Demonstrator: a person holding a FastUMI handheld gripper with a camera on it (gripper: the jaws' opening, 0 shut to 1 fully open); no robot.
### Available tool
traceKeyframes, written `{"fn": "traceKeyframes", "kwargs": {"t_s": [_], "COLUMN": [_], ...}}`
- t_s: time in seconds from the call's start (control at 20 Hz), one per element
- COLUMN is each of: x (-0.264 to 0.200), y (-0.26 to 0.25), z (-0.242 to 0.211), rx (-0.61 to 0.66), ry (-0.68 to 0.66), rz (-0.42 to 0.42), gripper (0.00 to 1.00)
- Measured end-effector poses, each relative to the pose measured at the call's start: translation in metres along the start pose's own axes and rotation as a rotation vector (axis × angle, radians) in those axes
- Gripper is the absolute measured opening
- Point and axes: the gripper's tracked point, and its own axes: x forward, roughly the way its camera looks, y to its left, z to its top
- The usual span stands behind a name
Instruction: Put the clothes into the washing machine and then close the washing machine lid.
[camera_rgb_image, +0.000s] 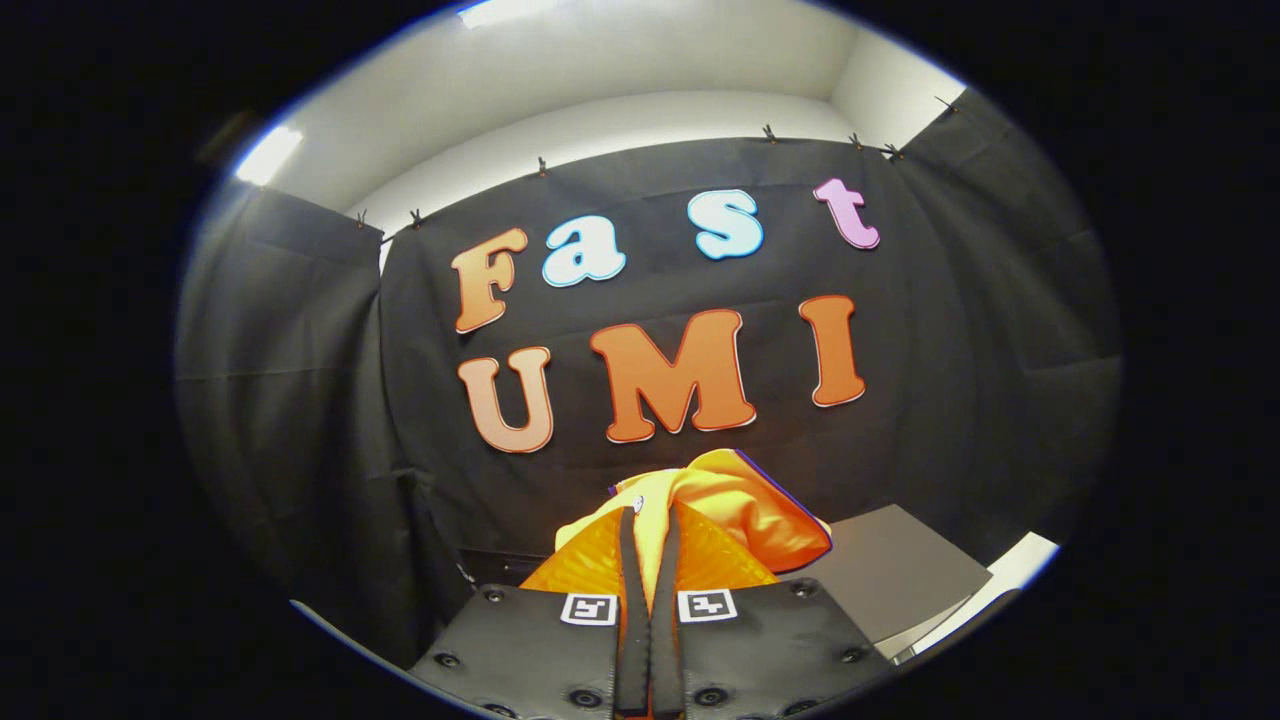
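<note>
We hold the orange garment (740, 510) clamped in the tool (650, 545), lifted above the grey panel (890, 570); loading and lid closing remain.

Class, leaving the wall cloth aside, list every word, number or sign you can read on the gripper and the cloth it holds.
On the gripper, two square markers: black-and-white patterns, no letters.
On the orange garment, pinched between the shut fingers: no print shows.
So none can be read.

No readable text

The claw (648, 520) carries two small square black-and-white coded tags (588, 608) near its base; they bear patterns, not words or numbers.
</note>
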Motion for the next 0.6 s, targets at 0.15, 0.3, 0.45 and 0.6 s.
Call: {"fn": "traceKeyframes", "kwargs": {"t_s": [0.15, 0.3, 0.45, 0.6], "x": [-0.005, -0.01, -0.01, -0.004], "y": [0.038, 0.067, 0.09, 0.112], "z": [0.002, -0.004, -0.012, -0.017], "rx": [0.006, 0.001, -0.008, -0.013], "ry": [-0.017, -0.016, -0.005, -0.003], "rz": [0.015, 0.021, 0.022, 0.043], "gripper": [0.09, 0.09, 0.09, 0.09]}}
